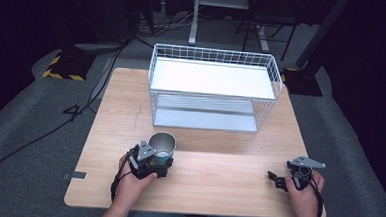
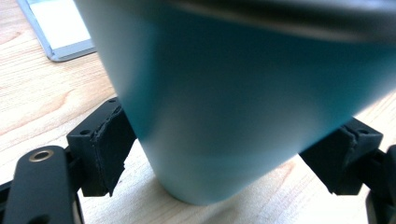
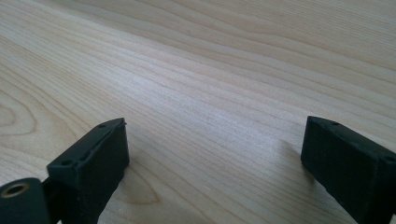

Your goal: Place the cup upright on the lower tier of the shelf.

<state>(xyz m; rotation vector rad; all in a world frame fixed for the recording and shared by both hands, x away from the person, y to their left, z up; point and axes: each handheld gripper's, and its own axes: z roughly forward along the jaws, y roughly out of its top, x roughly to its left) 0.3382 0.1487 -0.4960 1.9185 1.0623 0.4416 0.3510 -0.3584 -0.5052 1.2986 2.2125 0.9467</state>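
A teal metal cup (image 1: 162,143) with a silver rim stands upright on the wooden table (image 1: 219,140), near its front left. My left gripper (image 1: 160,160) reaches it from the near side. In the left gripper view the cup (image 2: 243,93) sits between the two black jaws, and both pads press its lower wall, so my left gripper (image 2: 224,154) is shut on it. My right gripper (image 1: 276,179) rests low at the front right, pointing left. Its own view has my right gripper (image 3: 215,158) open, jaws wide apart over bare wood.
A white wire rack (image 1: 214,87) with two shelves stands at the back middle of the table, its flat top shelf bare. A corner of its lower shelf (image 2: 56,28) lies beyond the cup. Cables (image 1: 39,130) and stands lie on the floor around the table.
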